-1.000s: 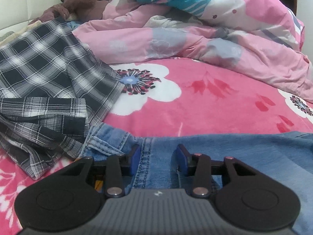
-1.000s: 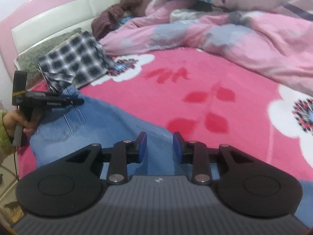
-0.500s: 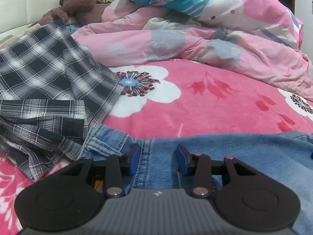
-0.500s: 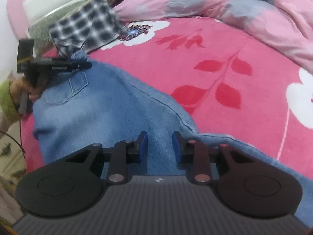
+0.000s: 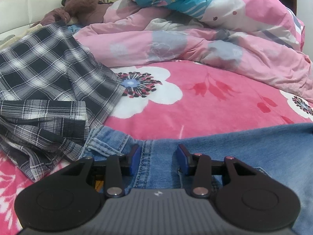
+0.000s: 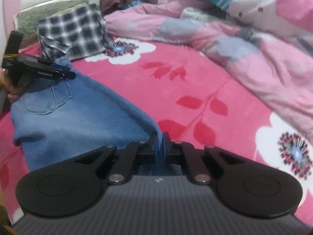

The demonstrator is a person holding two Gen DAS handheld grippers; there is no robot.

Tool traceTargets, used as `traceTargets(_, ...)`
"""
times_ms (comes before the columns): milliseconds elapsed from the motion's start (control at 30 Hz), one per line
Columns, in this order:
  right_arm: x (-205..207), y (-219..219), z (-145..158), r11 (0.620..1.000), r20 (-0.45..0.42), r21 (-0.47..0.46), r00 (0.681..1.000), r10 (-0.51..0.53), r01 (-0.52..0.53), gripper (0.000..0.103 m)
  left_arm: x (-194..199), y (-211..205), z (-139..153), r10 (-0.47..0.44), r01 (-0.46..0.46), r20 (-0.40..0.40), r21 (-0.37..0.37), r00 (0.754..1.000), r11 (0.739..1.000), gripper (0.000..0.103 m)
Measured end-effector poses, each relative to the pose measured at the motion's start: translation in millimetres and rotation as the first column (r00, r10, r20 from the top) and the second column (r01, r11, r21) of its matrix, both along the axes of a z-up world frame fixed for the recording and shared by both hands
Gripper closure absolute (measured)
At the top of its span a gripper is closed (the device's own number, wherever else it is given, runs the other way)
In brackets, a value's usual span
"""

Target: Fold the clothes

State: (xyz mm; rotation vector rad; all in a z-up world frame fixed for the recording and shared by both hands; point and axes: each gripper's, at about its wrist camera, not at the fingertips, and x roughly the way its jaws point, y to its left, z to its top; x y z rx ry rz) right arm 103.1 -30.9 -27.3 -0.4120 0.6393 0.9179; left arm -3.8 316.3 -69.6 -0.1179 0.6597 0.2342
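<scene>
Your right gripper [image 6: 159,146] pinches jeans [image 6: 78,121] edge, ready for folding; left gripper [image 5: 158,157] released, jaws apart over waistband.

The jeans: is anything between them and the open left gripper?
Nothing visible. The left gripper is open right over the jeans at the waistband. The plaid shirt lies beside, off to the left, touching the waistband corner.

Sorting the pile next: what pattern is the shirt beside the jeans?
Black-and-white plaid shirt, clearest in the left wrist view.
</scene>
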Motion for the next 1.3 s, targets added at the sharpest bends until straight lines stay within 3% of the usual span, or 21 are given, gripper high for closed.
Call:
traceTargets(200,9.0,0.1,-30.5,1.0,-0.053,-0.012,0.998,-0.019,0.018,0.099,0.3,-2.1,-1.3,-0.003,0.003,0.003,0.018,1.0,1.0,0.06)
traceTargets(333,18.1,-9.8,-36.4,0.996,-0.119,0.06,0.991,-0.055,0.062,0.097,1.3,-7.6,2.6,0.006,-0.005,-0.011,0.051,1.0,0.999,0.06)
traceTargets(467,16.4,-11.9,-37.7,0.993,-0.126,0.081,0.989,-0.077,0.088,0.097,-4.8,-27.9,22.1,0.025,-0.028,0.019,0.15,1.0,0.988,0.061)
traceTargets(567,14.5,-12.2,-36.5,0.991,-0.121,0.088,0.989,-0.087,0.098,0.096,-4.9,-51.2,38.5,-0.076,0.067,0.072,0.118,0.995,0.991,0.06)
traceTargets(633,14.0,-15.7,-31.3,0.99,-0.116,0.108,0.99,-0.083,0.095,0.091,-0.8,-67.7,46.5,-0.156,0.147,0.094,0.093,0.983,0.985,0.06)
traceTargets(733,16.5,-34.6,-15.7,0.974,-0.136,0.189,0.986,-0.098,0.123,0.078,24.2,-88.6,34.5,-0.247,0.243,0.028,0.092,0.969,0.966,0.06)
traceTargets(833,17.9,-71.5,6.0,0.949,-0.109,0.269,0.984,-0.14,0.165,0.062,48.0,-90.0,12.0,-0.248,0.251,-0.066,0.046,0.966,0.967,0.06)
traceTargets(967,26.5,-139.6,25.1,0.929,-0.035,0.244,0.96,-0.277,0.277,0.057,47.5,-83.1,2.3,-0.239,0.239,-0.048,0.007,0.97,0.971,0.059)
traceTargets(1033,34.7,-178.8,27.6,0.896,-0.034,0.221,0.921,-0.389,0.386,0.057,45.9,-82.4,-1.3,-0.237,0.238,-0.04,0.008,0.971,0.971,0.059)
traceTargets(1067,39.2,-203.9,28.2,0.86,-0.048,0.225,0.887,-0.46,0.458,0.055,45.9,-82.4,-2.6,-0.237,0.237,-0.036,0.011,0.971,0.971,0.059)
traceTargets(1133,43.0,-258.5,25.1,0.744,-0.104,0.267,0.786,-0.609,0.612,0.052,45.6,-82.8,-4.8,-0.235,0.236,-0.028,0.017,0.972,0.972,0.058)
traceTargets(1233,40.0,-340.2,13.9,0.515,-0.235,0.317,0.592,-0.771,0.797,0.052,47.0,-82.6,-4.1,-0.232,0.233,-0.023,0.019,0.972,0.972,0.057)
traceTargets(1267,33.3,-360.3,7.5,0.462,-0.28,0.319,0.548,-0.788,0.827,0.052,47.4,-82.9,-4.3,-0.232,0.232,-0.022,0.021,0.973,0.972,0.057)
traceTargets(1300,25.4,-372.3,1.6,0.438,-0.313,0.321,0.531,-0.787,0.839,0.052,47.8,-83.2,-4.5,-0.231,0.232,-0.022,0.022,0.973,0.973,0.057)
